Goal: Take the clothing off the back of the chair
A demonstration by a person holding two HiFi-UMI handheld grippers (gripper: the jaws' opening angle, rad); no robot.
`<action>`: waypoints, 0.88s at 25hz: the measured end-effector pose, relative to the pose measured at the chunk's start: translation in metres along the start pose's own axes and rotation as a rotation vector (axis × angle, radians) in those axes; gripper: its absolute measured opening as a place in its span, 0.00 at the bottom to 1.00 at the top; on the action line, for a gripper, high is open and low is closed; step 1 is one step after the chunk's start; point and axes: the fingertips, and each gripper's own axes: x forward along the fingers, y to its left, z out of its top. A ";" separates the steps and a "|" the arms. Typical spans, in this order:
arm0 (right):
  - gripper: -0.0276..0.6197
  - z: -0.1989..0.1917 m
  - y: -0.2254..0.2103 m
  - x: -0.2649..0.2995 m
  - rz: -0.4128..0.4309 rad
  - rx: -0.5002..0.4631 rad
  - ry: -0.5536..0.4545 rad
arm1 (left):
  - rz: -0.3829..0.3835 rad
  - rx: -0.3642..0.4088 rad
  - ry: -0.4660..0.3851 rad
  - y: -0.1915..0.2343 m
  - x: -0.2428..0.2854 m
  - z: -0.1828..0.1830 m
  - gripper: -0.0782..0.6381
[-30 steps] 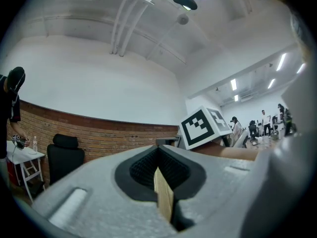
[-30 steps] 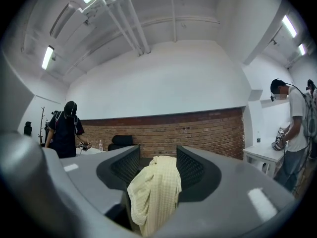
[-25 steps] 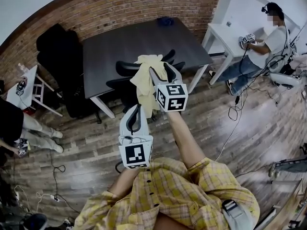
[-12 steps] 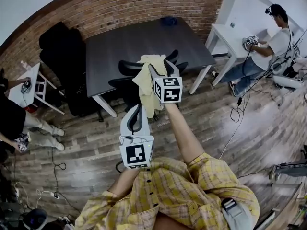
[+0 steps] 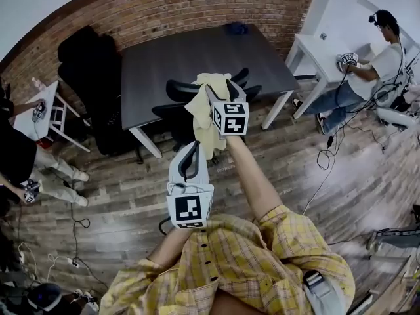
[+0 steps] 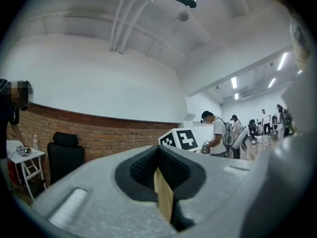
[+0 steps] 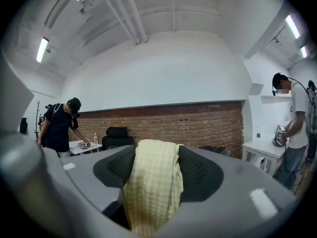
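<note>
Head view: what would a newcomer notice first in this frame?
The pale yellow checked garment draped over the black office chair beside the dark table stands out most. The right gripper is at it, its jaws having just been opening wide with the cloth between them. The left gripper sits nearer the person, shut and empty.

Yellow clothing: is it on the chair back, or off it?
On it. In the head view the yellow clothing drapes over the top of the black chair back and hangs down.
</note>
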 end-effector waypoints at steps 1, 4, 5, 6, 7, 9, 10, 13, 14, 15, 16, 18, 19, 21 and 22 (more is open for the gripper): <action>0.47 0.001 0.000 0.000 0.005 0.002 0.003 | -0.001 -0.004 0.003 0.001 0.000 0.000 0.11; 0.39 0.002 0.001 0.000 0.015 0.009 0.018 | 0.004 -0.002 0.004 0.004 -0.001 0.000 0.11; 0.37 0.002 0.001 0.000 0.018 0.012 0.022 | 0.005 -0.002 0.003 0.004 -0.001 0.001 0.11; 0.35 0.001 0.001 0.000 0.021 0.016 0.026 | 0.004 -0.004 0.003 0.004 -0.001 0.001 0.11; 0.34 0.001 0.001 -0.001 0.022 0.020 0.028 | 0.001 -0.008 0.003 0.003 -0.002 0.000 0.11; 0.32 0.001 0.001 -0.003 0.022 0.024 0.030 | -0.005 -0.017 0.005 0.003 -0.002 -0.001 0.11; 0.31 0.001 0.001 -0.003 0.021 0.023 0.031 | -0.005 -0.019 0.004 0.003 -0.003 -0.001 0.11; 0.28 0.001 0.002 -0.003 0.019 0.013 0.035 | -0.001 -0.020 0.003 0.002 -0.002 -0.001 0.11; 0.28 0.001 0.001 -0.003 0.019 0.015 0.037 | 0.000 -0.019 0.005 0.001 -0.002 -0.002 0.11; 0.27 0.001 0.001 -0.003 0.020 0.017 0.039 | 0.001 -0.019 0.006 0.001 -0.002 -0.002 0.11; 0.27 0.002 0.000 -0.003 0.019 0.018 0.040 | 0.002 -0.019 0.005 0.001 -0.002 -0.001 0.11; 0.26 0.002 0.000 -0.004 0.018 0.016 0.038 | 0.004 -0.016 0.002 0.001 -0.003 0.000 0.11; 0.26 0.003 0.000 -0.005 0.018 0.012 0.035 | 0.006 -0.016 0.001 0.001 -0.004 0.001 0.11; 0.26 0.005 0.002 -0.007 0.026 0.007 0.023 | 0.010 -0.016 -0.002 0.002 -0.005 0.002 0.11; 0.26 0.007 0.003 -0.009 0.030 0.008 0.016 | 0.012 -0.016 -0.002 0.002 -0.006 0.002 0.11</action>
